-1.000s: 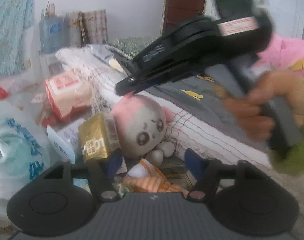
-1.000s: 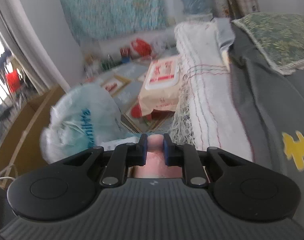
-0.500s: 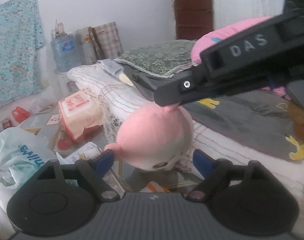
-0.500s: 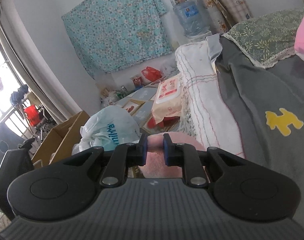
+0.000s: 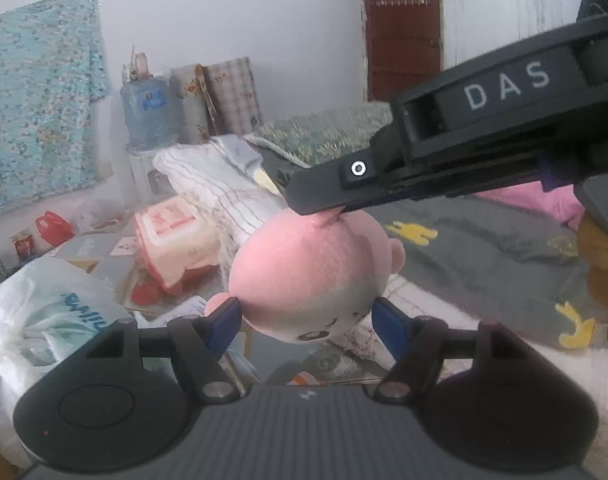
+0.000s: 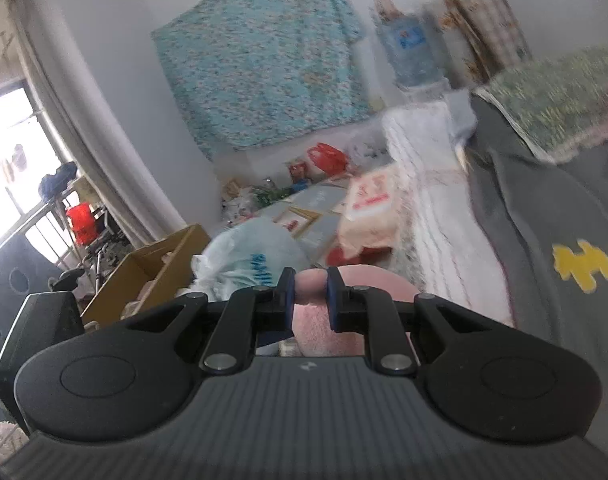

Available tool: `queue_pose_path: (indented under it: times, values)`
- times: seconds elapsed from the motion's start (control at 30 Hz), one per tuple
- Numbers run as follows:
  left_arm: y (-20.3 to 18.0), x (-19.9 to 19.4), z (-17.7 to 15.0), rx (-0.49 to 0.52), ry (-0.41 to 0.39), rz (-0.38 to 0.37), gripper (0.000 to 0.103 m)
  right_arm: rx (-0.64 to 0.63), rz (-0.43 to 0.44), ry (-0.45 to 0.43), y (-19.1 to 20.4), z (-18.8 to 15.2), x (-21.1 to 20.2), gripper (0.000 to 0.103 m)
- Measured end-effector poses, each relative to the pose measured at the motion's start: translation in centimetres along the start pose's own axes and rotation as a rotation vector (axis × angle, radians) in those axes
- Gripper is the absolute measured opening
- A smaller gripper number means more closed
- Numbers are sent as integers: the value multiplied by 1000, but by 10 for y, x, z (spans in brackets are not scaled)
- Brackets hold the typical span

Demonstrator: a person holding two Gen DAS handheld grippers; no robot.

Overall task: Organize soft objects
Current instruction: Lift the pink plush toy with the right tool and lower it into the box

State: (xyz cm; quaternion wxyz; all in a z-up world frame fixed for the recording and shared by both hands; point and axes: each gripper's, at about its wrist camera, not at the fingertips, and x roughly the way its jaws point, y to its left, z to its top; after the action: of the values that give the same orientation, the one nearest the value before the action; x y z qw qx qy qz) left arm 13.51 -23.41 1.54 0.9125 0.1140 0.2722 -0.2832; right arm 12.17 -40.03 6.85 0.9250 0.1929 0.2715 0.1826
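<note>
Over the bed point(image 5: 484, 264) edge, R gripper point(image 6: 310, 294) clamped on pink plush point(image 5: 312, 268) top; plush hangs face-down betw. L gripper point(image 5: 304, 320) fingers, spread wide, nearer.

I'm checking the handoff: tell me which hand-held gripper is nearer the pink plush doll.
Right. The right hand-held gripper is shut on the pink plush doll, pinching its top. The left hand-held gripper is open, its fingers flanking the doll's head without clearly touching.

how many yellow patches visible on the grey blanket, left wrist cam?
3. One just right of the pink plush doll, one faint near the right edge, one at lower right. The right gripper may hide more.
</note>
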Motion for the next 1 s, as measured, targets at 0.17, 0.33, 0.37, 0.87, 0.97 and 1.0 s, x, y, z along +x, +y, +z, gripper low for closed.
queue_pose_path:
  times: [0.17, 0.33, 0.37, 0.87, 0.97, 1.0]
  values:
    - [16, -33, 4, -52, -59, 22, 73, -89, 36, -8, 43, 17, -4, 14]
    - [48, -74, 5, -130, -127, 100, 73, -200, 106, -1, 103, 33, 3, 14]
    - [57, -85, 4, -153, -141, 124, 73, -222, 123, 2, 117, 36, 5, 14]
    - [208, -205, -36, -408, -114, 538, 74, -394, 535, 202, 330, 54, 125, 14]
    - [238, -207, -51, -474, -55, 573, 74, -370, 566, 286, 358, 49, 168, 14]
    - [248, -205, -56, -495, -35, 582, 74, -353, 571, 318, 364, 47, 182, 14]
